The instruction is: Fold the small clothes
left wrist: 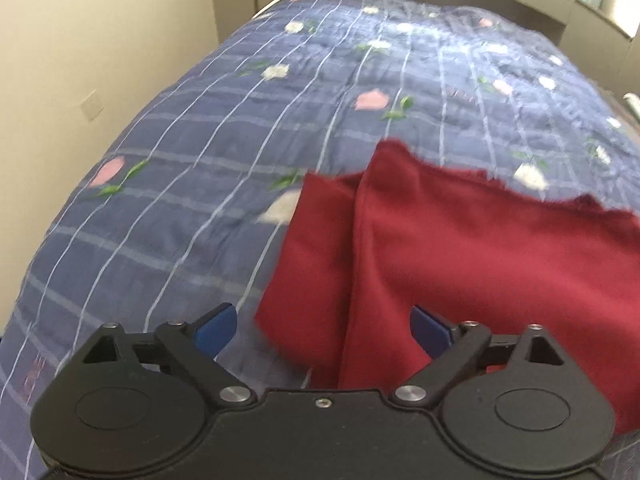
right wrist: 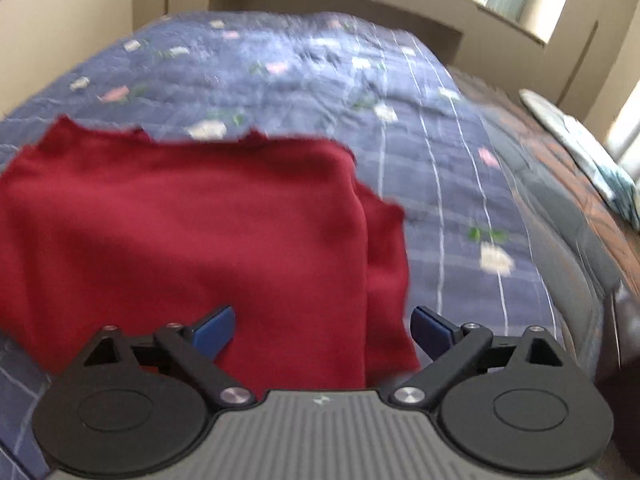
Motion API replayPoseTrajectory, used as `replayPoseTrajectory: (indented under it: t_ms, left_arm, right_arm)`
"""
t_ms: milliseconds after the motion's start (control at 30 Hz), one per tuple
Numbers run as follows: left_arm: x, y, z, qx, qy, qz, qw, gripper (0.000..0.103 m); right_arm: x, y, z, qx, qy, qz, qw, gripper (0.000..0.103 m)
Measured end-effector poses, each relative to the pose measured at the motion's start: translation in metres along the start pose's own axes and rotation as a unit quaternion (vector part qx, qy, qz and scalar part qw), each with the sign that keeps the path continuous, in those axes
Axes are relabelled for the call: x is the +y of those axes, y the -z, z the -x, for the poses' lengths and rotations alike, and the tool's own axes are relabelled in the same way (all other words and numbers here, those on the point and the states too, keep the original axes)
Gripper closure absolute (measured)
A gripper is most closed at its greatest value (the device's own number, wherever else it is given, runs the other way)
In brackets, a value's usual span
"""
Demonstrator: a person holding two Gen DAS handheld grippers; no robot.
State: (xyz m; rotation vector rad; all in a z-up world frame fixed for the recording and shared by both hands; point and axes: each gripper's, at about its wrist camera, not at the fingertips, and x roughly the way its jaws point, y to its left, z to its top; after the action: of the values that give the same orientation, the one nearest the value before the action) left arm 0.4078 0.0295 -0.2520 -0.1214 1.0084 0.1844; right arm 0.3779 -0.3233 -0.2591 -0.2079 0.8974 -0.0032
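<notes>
A soft, light red garment (left wrist: 460, 248), lying partly folded on a quilted bed (left wrist: 200, 128), is approached by the left tool (left wrist: 324, 330) and right tool (right wrist: 322, 330), both spread apart and empty, its near corners judged the best hold.

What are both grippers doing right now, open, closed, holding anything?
Left gripper: open, holding nothing, over the near left edge of the red garment.
Right gripper: open, holding nothing, over the garment's near right edge.
</notes>
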Motion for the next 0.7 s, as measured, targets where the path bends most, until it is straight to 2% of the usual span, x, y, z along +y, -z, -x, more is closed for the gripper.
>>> replayPoseTrajectory:
  t_ms: [167,300,433,567,700]
  left_arm:
    - [0.006,0.026,0.004,0.028,-0.013,0.023,0.9993,0.007]
    - [0.01,0.05,0.017,0.039,0.026,0.041,0.9981,0.003]
    - [0.011,0.068,0.023,0.054,0.055,0.059,0.9953,0.001]
    - [0.012,0.072,0.017,0.064,0.077,0.088,0.9911,0.001]
    - [0.019,0.065,0.014,0.04,0.094,0.117,0.9878,0.001]
  right_arm:
    - [-0.01,0.003,0.012,0.003,-0.009,-0.031,0.999,0.0]
    - [-0.002,-0.011,0.017,0.023,-0.052,-0.05,0.997,0.0]
    - [0.027,-0.028,0.02,0.014,-0.081,-0.023,0.996,0.0]
    - [0.058,-0.044,0.008,0.011,-0.109,0.006,0.994,0.0]
    - [0.088,-0.057,-0.005,0.01,-0.127,0.037,0.991,0.0]
